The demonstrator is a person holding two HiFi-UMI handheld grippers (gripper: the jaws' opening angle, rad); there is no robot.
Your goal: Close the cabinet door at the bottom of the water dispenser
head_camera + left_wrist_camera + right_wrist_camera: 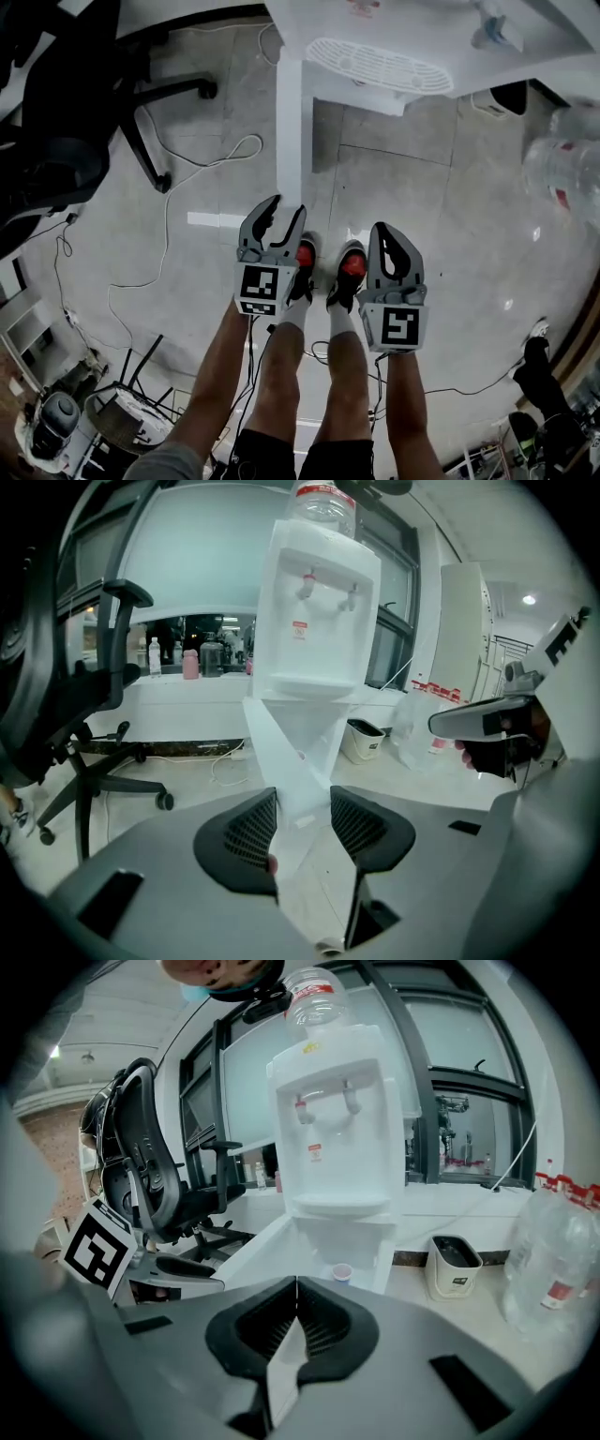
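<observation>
A black office chair (66,141) stands over on the left, and a thin white cable (167,216) snakes across the glossy grey tiled floor (441,216) beside it. The person stands facing the machine, red-topped shoes (352,267) side by side on the tiles. The left gripper (287,203) has its jaws spread, nothing pinched; the free edge of the cabinet door (290,131) stands right at the gap, and I can't tell whether it touches. That white door hangs wide open, swung out from the base of the water dispenser (394,37) towards the person. The open compartment has a small cup (342,1272) sitting inside. The right gripper (384,228) is held level with the left one, just to its right, its jaws pressed together and empty. Further right, a small white bin (454,1265) stands against the wall, then clear water bottles (562,159) on the floor.
</observation>
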